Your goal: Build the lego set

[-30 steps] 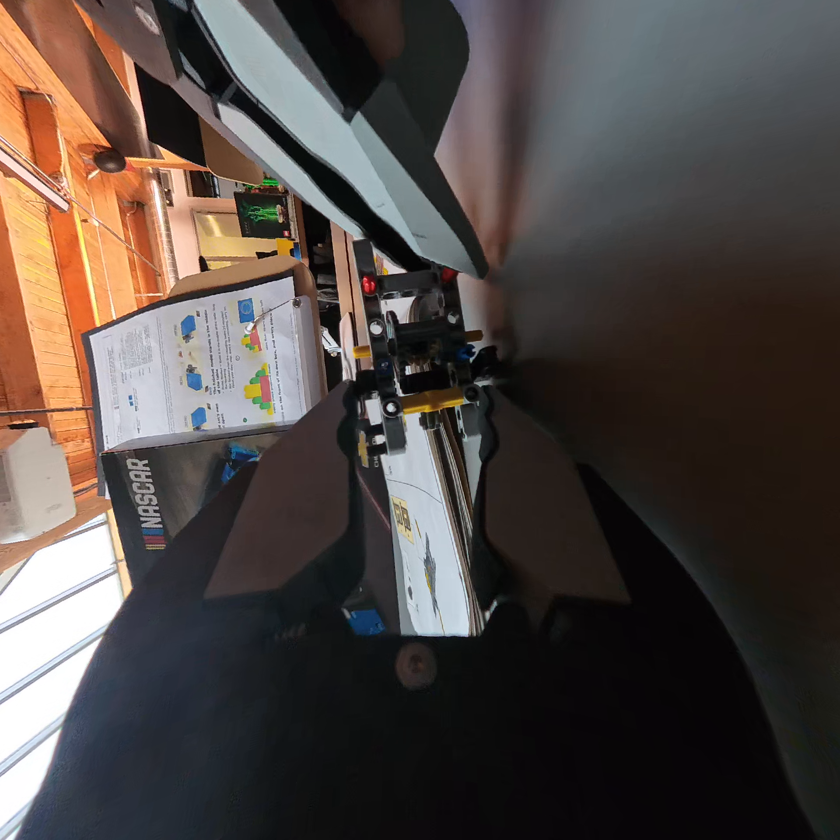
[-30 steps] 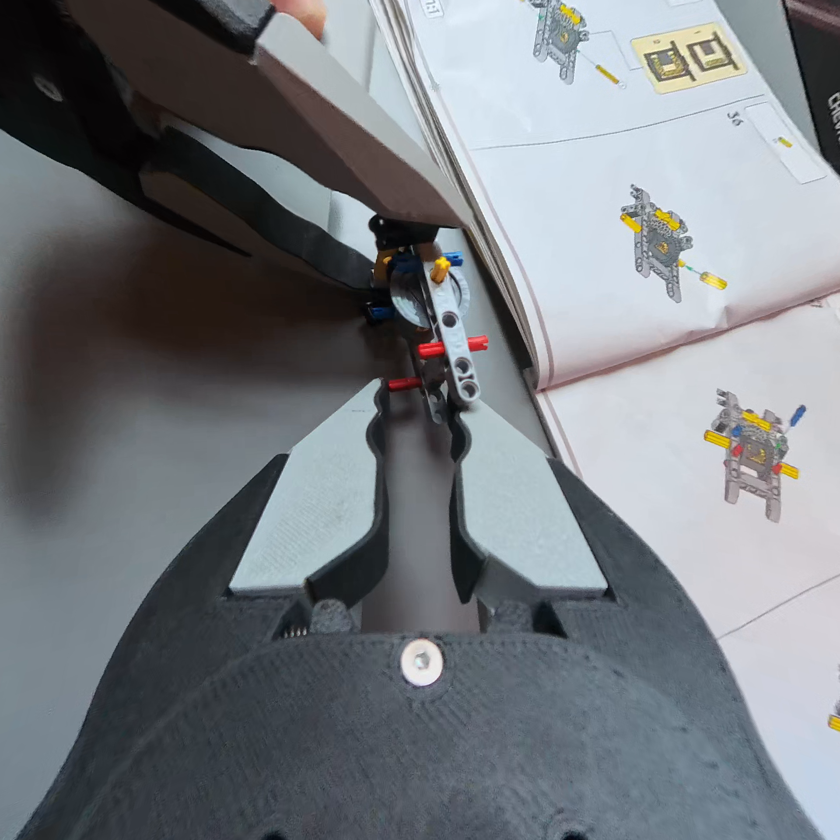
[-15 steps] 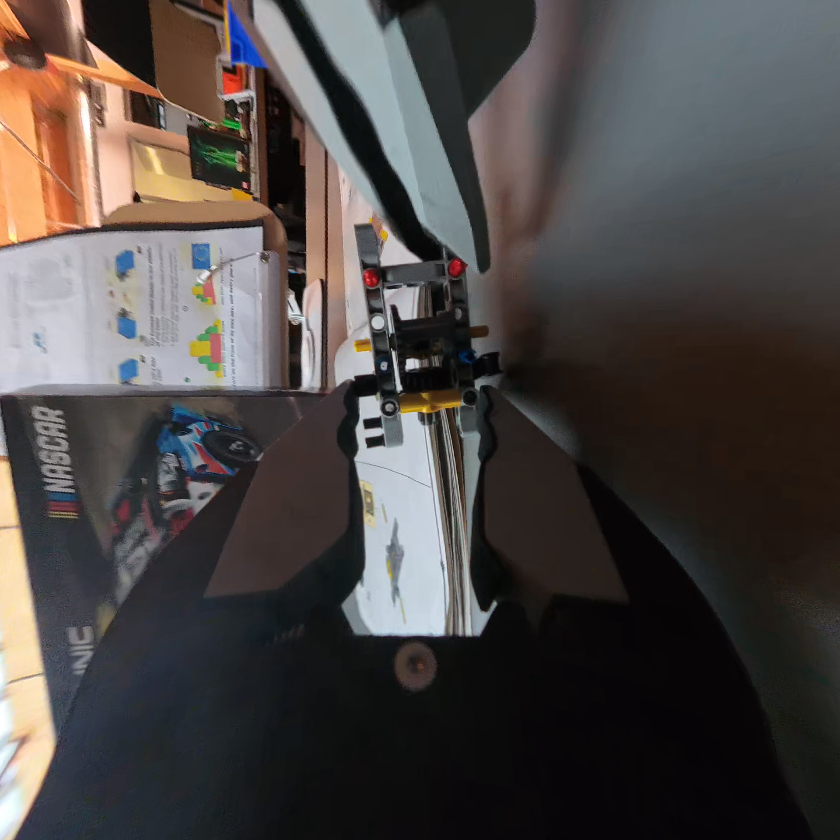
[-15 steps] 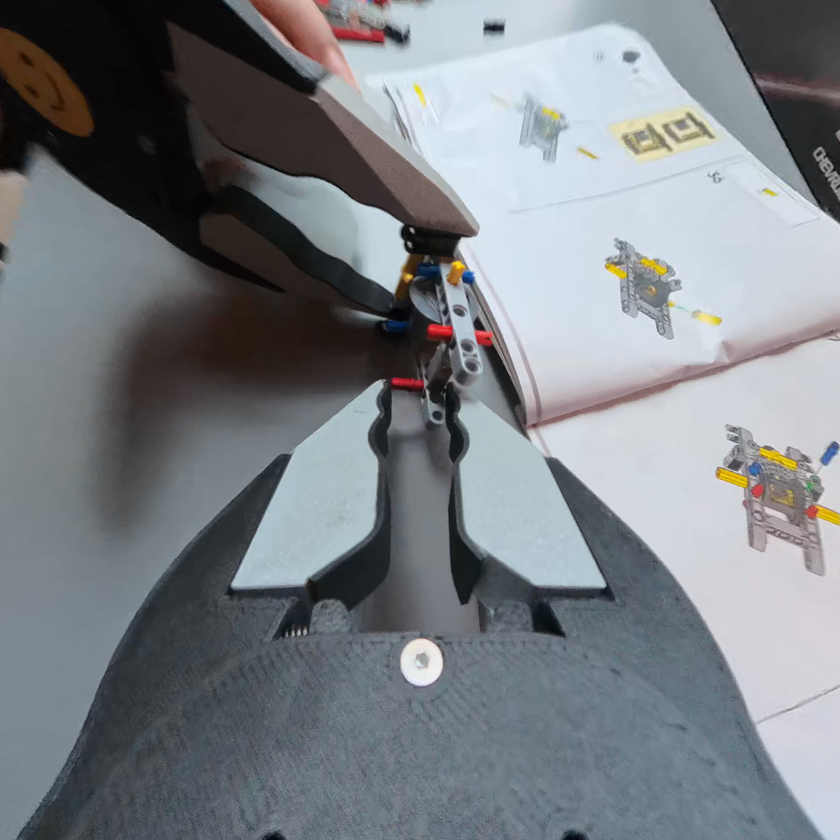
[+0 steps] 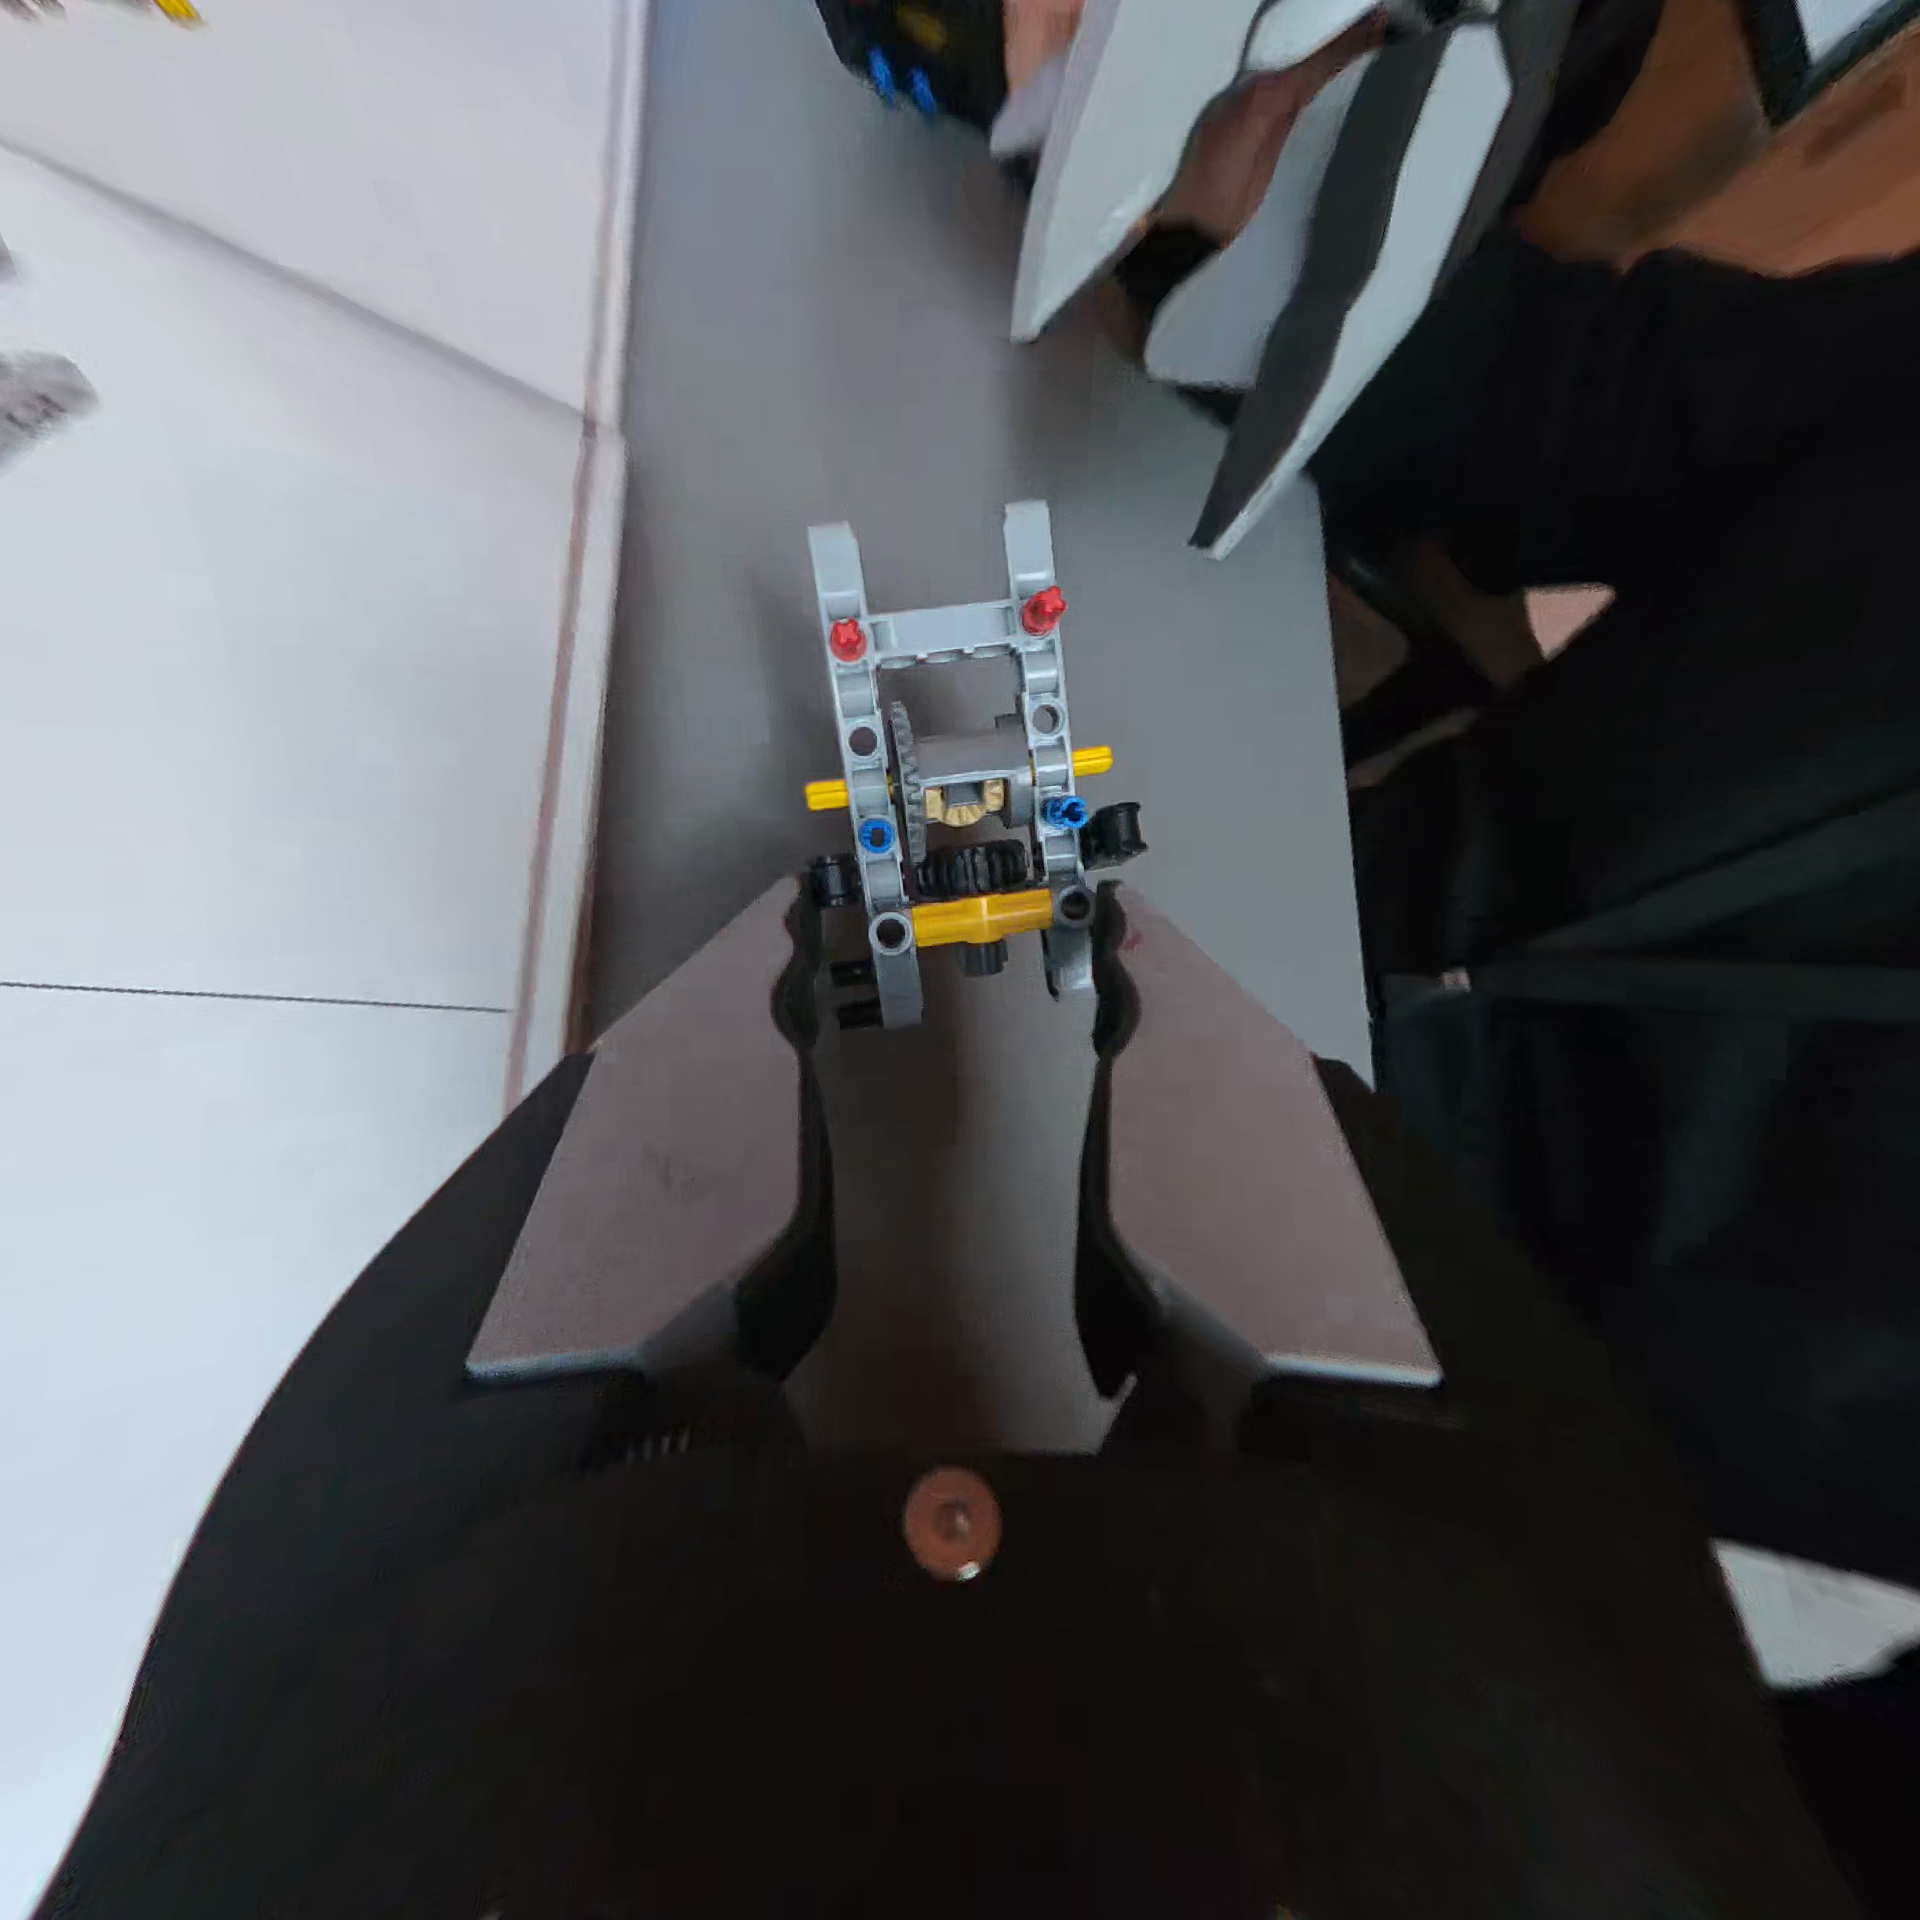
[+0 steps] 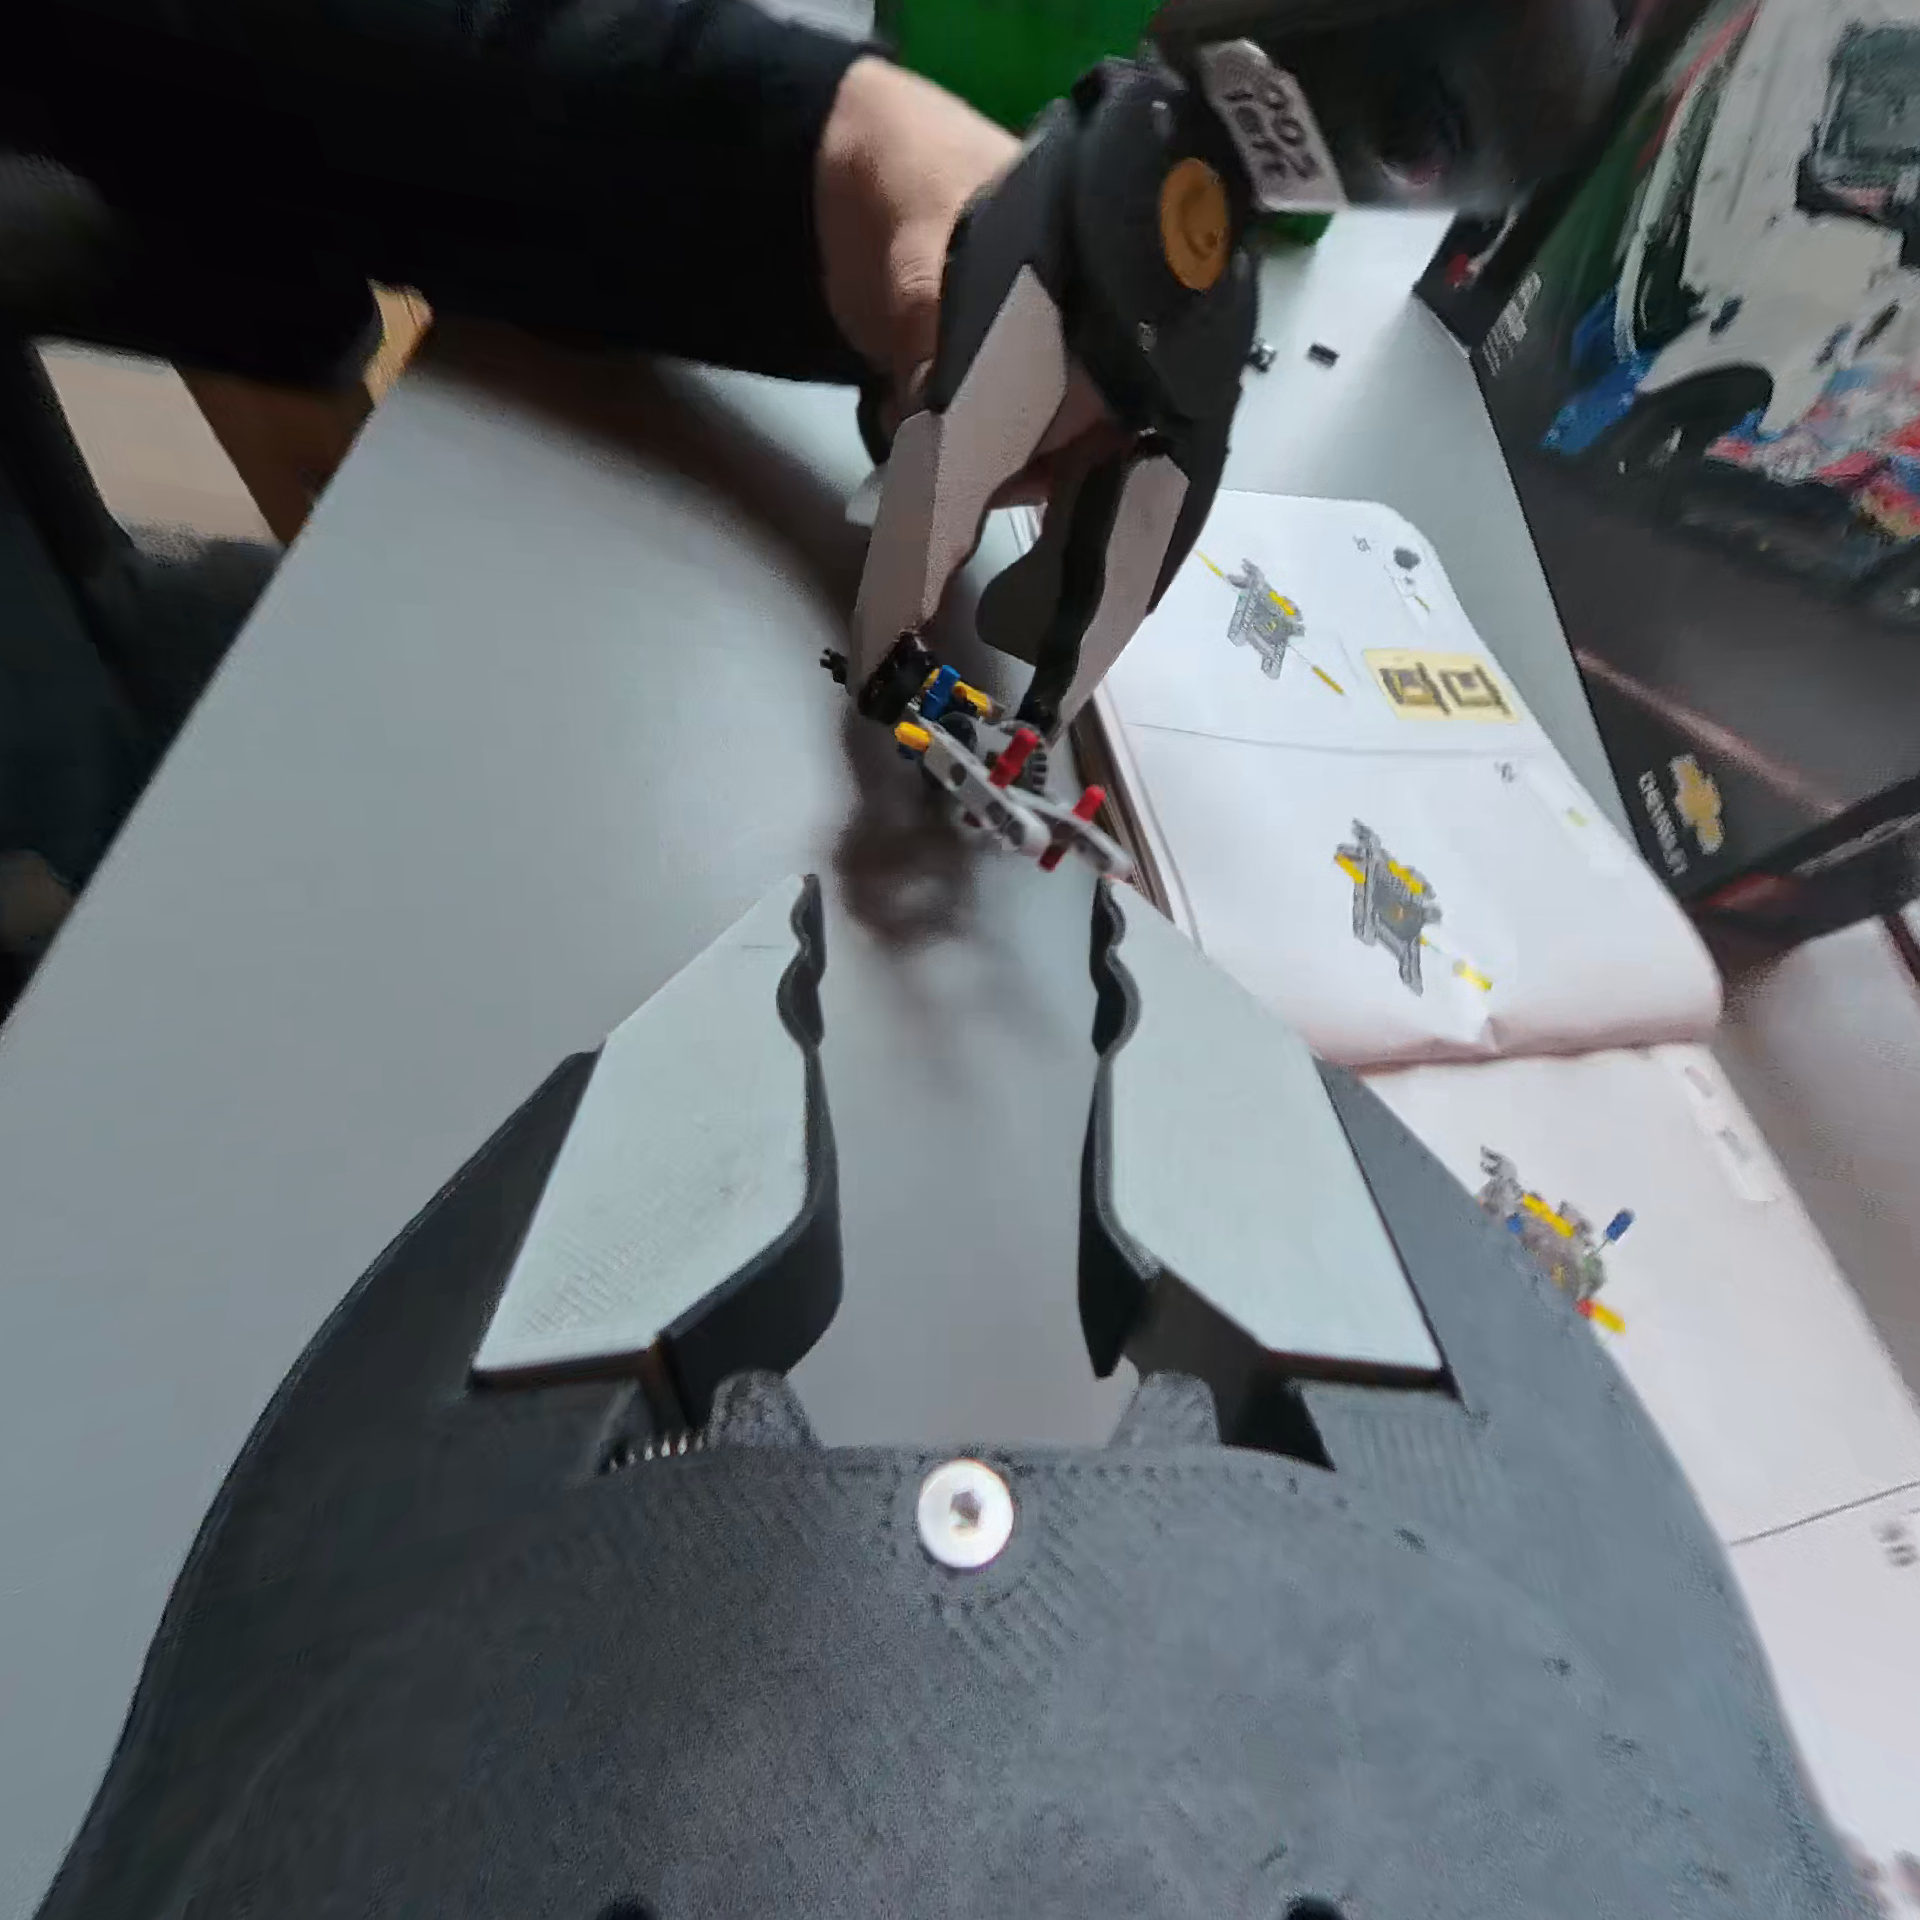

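Observation:
A small grey lego frame (image 5: 951, 769) with gears, yellow axles and red and blue pins is clamped by its near end between the tips of my left gripper (image 5: 956, 925). In the right wrist view the left gripper (image 6: 961, 696) points down and holds the frame (image 6: 987, 779) just above the grey table (image 6: 468, 779), with a shadow under it. My right gripper (image 6: 954, 914) is open and empty, a short way back from the frame. It also shows in the left wrist view (image 5: 1117, 436), at the upper right and clear of the frame.
An open instruction booklet (image 6: 1351, 831) lies right of the frame and shows at the left in the left wrist view (image 5: 260, 623). The dark set box (image 6: 1714, 416) stands behind it. Small black parts (image 6: 1320, 353) lie far back. A hand (image 6: 894, 249) in a black sleeve holds the left gripper. About 8 cm separates my left fingertips from my right.
My right gripper has let go of the frame's end, opened wider and pulled back. My left gripper has turned with the frame and now looks down at the table.

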Motion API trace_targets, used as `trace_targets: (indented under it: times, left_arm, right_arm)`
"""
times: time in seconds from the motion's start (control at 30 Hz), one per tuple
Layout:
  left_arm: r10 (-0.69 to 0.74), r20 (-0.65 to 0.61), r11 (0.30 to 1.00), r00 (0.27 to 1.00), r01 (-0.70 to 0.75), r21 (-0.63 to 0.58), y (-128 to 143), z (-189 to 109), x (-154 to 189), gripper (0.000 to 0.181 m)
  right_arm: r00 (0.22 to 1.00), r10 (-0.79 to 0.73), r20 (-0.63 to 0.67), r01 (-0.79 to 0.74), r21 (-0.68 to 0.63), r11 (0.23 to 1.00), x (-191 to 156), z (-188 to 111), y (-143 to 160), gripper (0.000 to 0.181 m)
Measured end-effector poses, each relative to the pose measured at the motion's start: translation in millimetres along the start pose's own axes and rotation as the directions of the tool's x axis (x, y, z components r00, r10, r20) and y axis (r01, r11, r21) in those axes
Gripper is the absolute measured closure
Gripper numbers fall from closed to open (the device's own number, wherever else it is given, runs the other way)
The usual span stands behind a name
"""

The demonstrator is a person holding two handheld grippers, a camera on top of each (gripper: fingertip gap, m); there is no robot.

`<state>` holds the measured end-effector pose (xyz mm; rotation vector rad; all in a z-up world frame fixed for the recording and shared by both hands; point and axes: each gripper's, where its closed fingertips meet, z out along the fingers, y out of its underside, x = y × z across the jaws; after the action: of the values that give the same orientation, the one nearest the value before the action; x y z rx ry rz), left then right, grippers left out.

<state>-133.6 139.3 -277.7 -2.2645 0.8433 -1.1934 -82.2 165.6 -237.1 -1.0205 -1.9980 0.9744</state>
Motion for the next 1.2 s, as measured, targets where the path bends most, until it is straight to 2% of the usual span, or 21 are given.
trace_targets:
  times: [0.03,0.17,0.27,0.4,0.47,0.53,0.63,0.73,0.83,0.9,1.0,1.1,1.2]
  left_arm:
    - [0.000,-0.053,0.999,0.999,-0.003,-0.045,8.0,2.6,7.8,0.130]
    - [0.006,-0.186,0.996,0.983,-0.023,-0.088,16.3,12.3,29.3,0.131]
    - [0.005,-0.208,0.990,0.978,-0.035,-0.137,24.4,20.2,32.4,0.130]
    - [-0.058,-0.279,0.989,0.959,0.017,-0.146,24.4,22.8,39.0,0.131]
    - [-0.098,-0.300,0.988,0.949,0.057,-0.140,21.4,22.6,38.7,0.130]
    - [-0.109,-0.263,0.991,0.959,0.084,-0.105,15.0,20.1,30.1,0.131]
    - [-0.089,-0.156,0.996,0.984,0.089,-0.007,-2.0,4.9,13.8,0.125]
    - [0.068,0.078,0.994,0.995,-0.074,0.080,-19.7,-14.8,3.2,0.118]
    - [0.299,0.280,0.936,0.912,-0.338,0.102,-40.1,-25.4,19.2,0.129]
    - [0.430,0.383,0.882,0.817,-0.470,0.013,-43.3,-17.7,26.9,0.132]
    - [0.564,0.485,0.815,0.669,-0.544,-0.198,-34.6,0.4,19.6,0.143]
    - [0.655,0.559,0.736,0.509,-0.597,-0.319,-38.0,6.9,12.3,0.158]
    - [0.693,0.545,0.700,0.472,-0.622,-0.352,-40.2,19.5,16.3,0.158]
  right_arm:
    - [0.999,-0.053,-0.008,0.052,-0.021,0.998,-5.4,3.1,-1.0,0.134]
    - [0.979,-0.204,0.003,0.204,-0.061,0.977,-27.5,17.4,-5.8,0.144]
    - [0.953,-0.302,-0.020,0.296,-0.142,0.944,-31.1,25.9,0.1,0.149]
    - [0.913,-0.407,-0.019,0.395,-0.208,0.895,-36.6,31.2,7.7,0.174]
    - [0.902,-0.431,-0.025,0.415,-0.228,0.881,-36.7,33.2,10.7,0.175]
    - [0.916,-0.398,-0.058,0.373,-0.246,0.895,-28.6,33.0,15.1,0.175]
    - [0.965,-0.243,-0.094,0.216,-0.232,0.948,-14.9,33.5,21.2,0.176]
    - [0.983,-0.147,-0.106,0.123,-0.203,0.971,-6.7,32.3,23.1,0.177]
    - [0.991,-0.079,-0.104,0.060,-0.170,0.984,-2.9,30.4,21.5,0.176]
    - [0.994,-0.046,-0.099,0.030,-0.160,0.987,-1.4,30.3,20.3,0.176]
    - [0.993,-0.037,-0.110,0.018,-0.162,0.987,0.7,30.2,20.7,0.176]
    - [0.993,-0.056,-0.099,0.039,-0.162,0.986,-3.3,33.0,21.0,0.176]
    - [0.994,-0.059,-0.095,0.043,-0.167,0.985,-5.3,36.3,20.2,0.177]
